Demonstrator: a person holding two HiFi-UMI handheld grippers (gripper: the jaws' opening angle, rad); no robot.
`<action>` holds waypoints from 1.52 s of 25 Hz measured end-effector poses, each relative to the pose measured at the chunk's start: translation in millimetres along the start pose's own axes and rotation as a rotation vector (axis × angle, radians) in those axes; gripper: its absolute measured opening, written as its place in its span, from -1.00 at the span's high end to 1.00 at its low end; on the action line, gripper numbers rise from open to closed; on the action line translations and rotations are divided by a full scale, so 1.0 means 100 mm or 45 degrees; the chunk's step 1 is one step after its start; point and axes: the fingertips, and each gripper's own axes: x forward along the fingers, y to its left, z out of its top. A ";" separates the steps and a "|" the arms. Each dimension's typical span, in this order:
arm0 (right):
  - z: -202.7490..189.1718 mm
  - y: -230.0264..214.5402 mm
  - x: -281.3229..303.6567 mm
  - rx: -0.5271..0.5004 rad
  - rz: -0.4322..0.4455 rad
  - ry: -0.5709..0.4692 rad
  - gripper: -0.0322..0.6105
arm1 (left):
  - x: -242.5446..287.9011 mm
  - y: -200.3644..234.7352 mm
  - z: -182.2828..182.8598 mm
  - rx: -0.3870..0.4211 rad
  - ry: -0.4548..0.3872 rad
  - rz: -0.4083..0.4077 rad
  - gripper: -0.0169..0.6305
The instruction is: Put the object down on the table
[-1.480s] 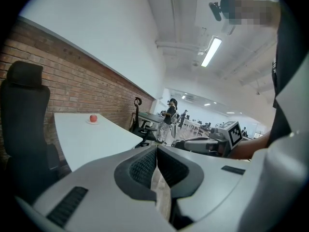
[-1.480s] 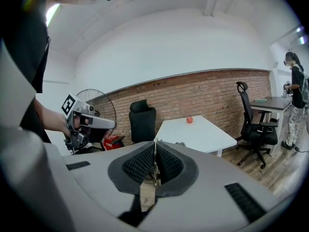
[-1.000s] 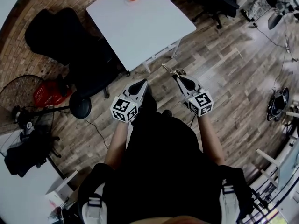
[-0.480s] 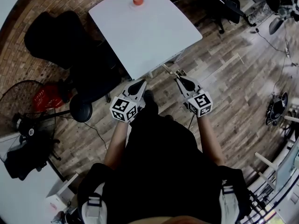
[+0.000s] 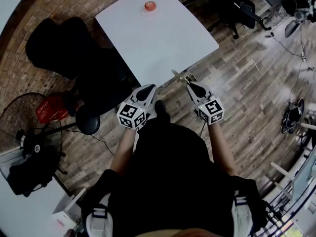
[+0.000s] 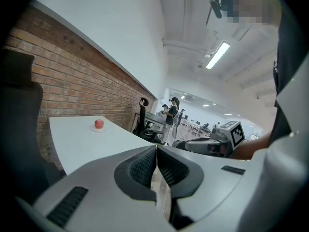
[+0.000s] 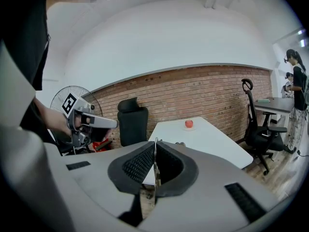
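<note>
The wood-plank floor (image 5: 247, 93) fills most of the head view. A white table (image 5: 163, 38) stands at the top, with a black office chair (image 5: 74, 48) to its left and a wire-guard fan (image 5: 22, 115) further down at the left edge. The person stands short of the table's near edge with one tool in each hand. The left gripper (image 5: 147, 88) has its jaws closed together, and nothing is visible between the pads. The right gripper (image 5: 190, 84) has its jaws clamped on a thin metal object (image 5: 181, 75). This object projects forward of the tips and is held in the air just beside the table's near edge, not on the tabletop. A small red round item (image 5: 149, 6) sits on a dish near the far edge of the table, well apart from both grippers.
</note>
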 end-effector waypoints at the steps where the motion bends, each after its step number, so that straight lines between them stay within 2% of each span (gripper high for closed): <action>1: 0.03 0.01 0.05 -0.001 -0.001 -0.001 0.89 | 0.00 0.06 0.01 -0.001 0.002 -0.002 0.88; 12: 0.28 -0.04 0.47 -0.004 -0.041 -0.012 0.89 | 0.12 0.50 0.17 0.009 0.015 -0.054 0.88; 23: 0.28 -0.15 0.77 0.014 -0.076 -0.009 0.89 | 0.13 0.83 0.21 0.007 0.017 -0.061 0.88; 30: 0.33 -0.19 0.89 0.019 -0.106 -0.031 0.89 | 0.16 0.93 0.24 0.035 0.034 -0.095 0.88; 38: 0.34 -0.27 0.96 0.013 -0.079 -0.014 0.89 | 0.23 0.97 0.32 0.044 0.027 -0.082 0.88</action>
